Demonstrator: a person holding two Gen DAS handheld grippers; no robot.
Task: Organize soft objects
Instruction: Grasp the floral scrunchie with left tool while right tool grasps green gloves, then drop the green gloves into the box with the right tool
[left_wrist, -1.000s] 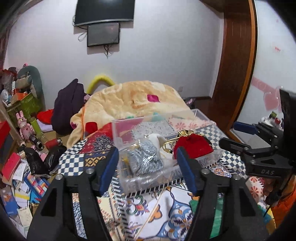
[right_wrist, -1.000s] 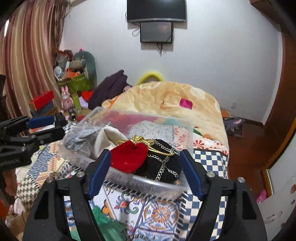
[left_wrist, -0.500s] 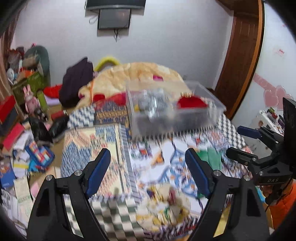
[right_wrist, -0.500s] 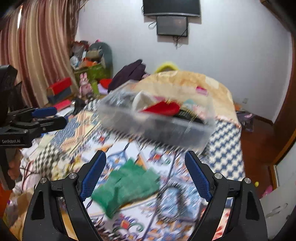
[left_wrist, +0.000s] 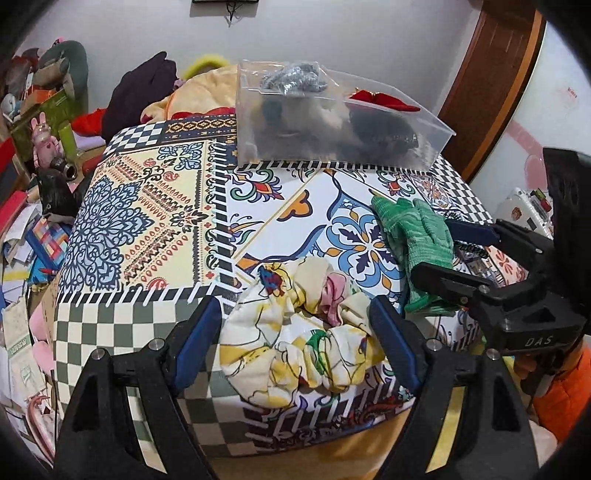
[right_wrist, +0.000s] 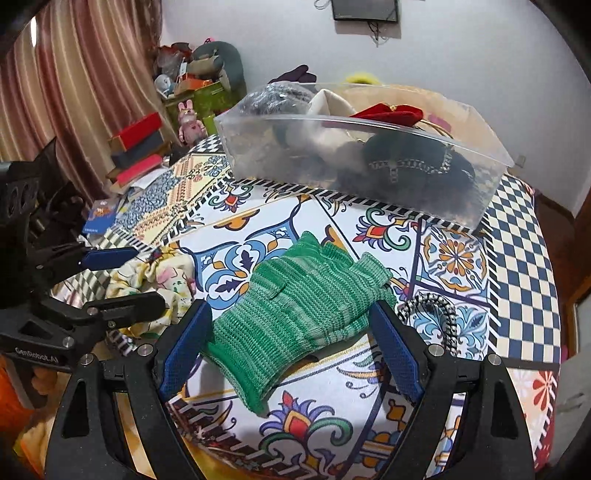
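Landmark: I take the clear plastic bin (right_wrist: 364, 162), at the far side of the patterned worktop (left_wrist: 147, 221), as reference for every place below.
Bin contents: grey knit, a cream piece, a red pouch (right_wrist: 388, 112) and a dark chained bag (right_wrist: 410, 166) already lie inside.
Left gripper (left_wrist: 297, 341): I see its jaws spread wide on either side of the floral fabric bundle (left_wrist: 303, 343), without clamping it; the bundle lies at the worktop edge farthest from the bin.
Right gripper (right_wrist: 291, 350): I see it spread open too, its blue pads flanking the green knit glove (right_wrist: 295, 314), which lies flat on the near side of the bin, well apart from it.
Loose item: a black-and-white braided cord (right_wrist: 432, 317) lies just beside the glove, on the side away from the bundle.
Risk 1: I judge a closing pinch may catch the tablecloth under the glove, since the knit lies thin and flat.
Risk 2: the right pad nearest the cord could snag it and drag it along.
Risk 3: the bundle is loosely folded; a grip on one fold may let the rest trail and unroll short of the bin.
Risk 4: both grippers work close together; I judge a collision possible if they lift at once.
Writing: "DAS" on the right gripper body in the left wrist view; "GenRobot.AI" on the left gripper body in the right wrist view.
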